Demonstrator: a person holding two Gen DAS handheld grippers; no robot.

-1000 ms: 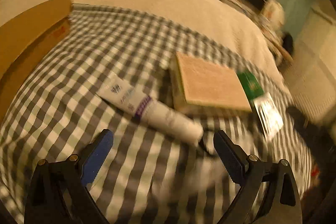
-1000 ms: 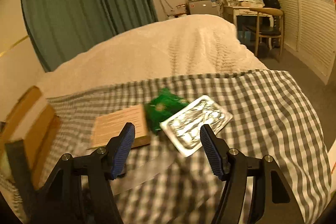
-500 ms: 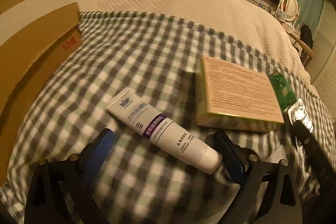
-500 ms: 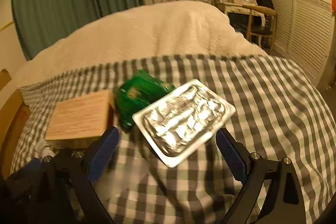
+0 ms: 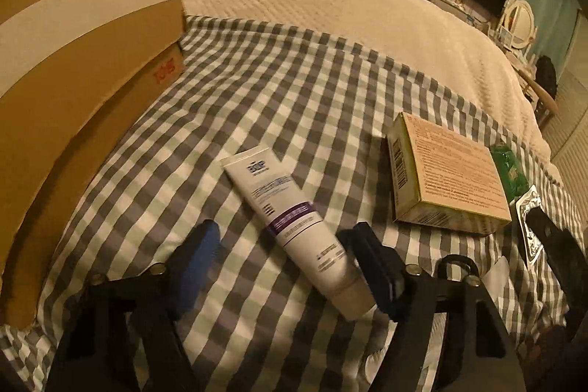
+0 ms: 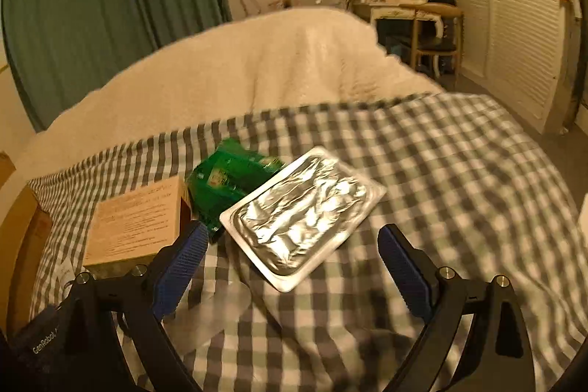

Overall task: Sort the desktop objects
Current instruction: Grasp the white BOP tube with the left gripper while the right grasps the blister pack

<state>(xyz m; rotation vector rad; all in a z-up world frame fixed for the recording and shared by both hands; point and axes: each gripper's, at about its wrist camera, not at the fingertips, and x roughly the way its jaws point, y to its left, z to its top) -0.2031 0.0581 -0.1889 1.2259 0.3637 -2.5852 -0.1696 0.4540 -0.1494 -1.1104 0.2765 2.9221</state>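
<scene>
A white tube with a purple band [image 5: 294,230] lies slantwise on the checked cloth [image 5: 294,90]. My left gripper [image 5: 286,259] straddles the tube's cap end with its jaws closing. The right finger sits against the tube and the left blue pad [image 5: 200,256] stands apart from it. To the right lie a tan box [image 5: 452,179], a green packet [image 5: 511,171] and a foil blister pack [image 5: 529,219]. In the right wrist view my right gripper [image 6: 294,263] stands open just in front of the foil blister pack [image 6: 305,212], beside the green packet [image 6: 231,182] and tan box [image 6: 139,223].
An open cardboard box [image 5: 73,61] stands along the cloth's left edge. A cream blanket [image 6: 257,68] covers the far part of the bed. A clear plastic sheet [image 6: 220,311] lies on the cloth near the right gripper. A chair and dressing table [image 6: 422,24] stand beyond.
The left jaws have narrowed around the tube, and the left view has swung toward it. The right jaws widened and the gripper sank closer to the foil pack.
</scene>
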